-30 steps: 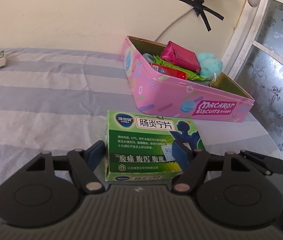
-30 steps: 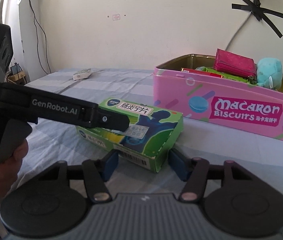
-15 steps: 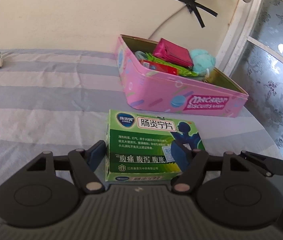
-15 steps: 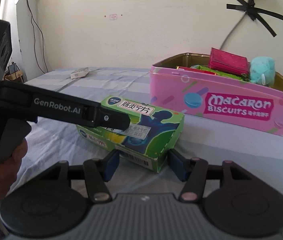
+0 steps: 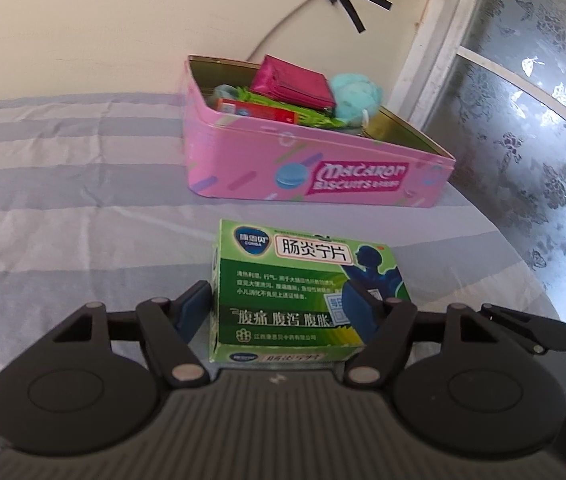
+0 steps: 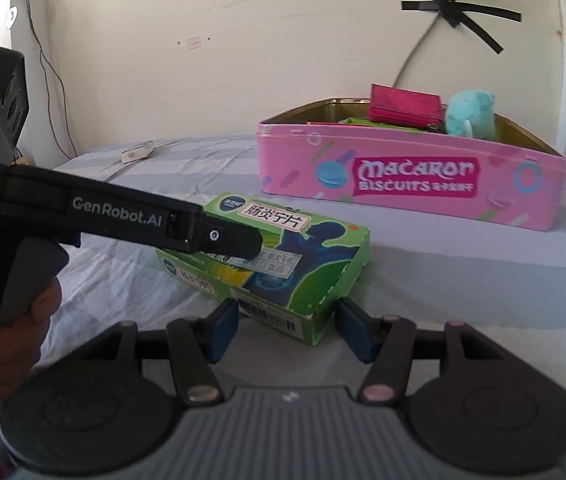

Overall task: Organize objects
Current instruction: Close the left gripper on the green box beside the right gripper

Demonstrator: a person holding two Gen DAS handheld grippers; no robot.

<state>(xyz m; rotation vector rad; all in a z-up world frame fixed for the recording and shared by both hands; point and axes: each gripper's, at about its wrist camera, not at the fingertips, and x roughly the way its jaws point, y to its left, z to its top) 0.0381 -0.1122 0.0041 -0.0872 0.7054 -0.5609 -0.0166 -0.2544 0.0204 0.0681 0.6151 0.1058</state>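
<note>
Both tongs: left tongs (image 5: 283, 308) clamp the green box (image 5: 303, 288); right tongs (image 6: 289, 330) agape.

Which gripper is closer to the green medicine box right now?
Left. The left gripper has its fingers on both sides of the green medicine box, apparently clamping it. The right gripper sits open at the box's near corner, not gripping it.

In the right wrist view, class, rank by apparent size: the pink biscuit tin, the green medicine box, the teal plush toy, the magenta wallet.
1. pink biscuit tin
2. green medicine box, though nearer the camera
3. teal plush toy and magenta wallet: alike, both partly hidden, unranked
</note>
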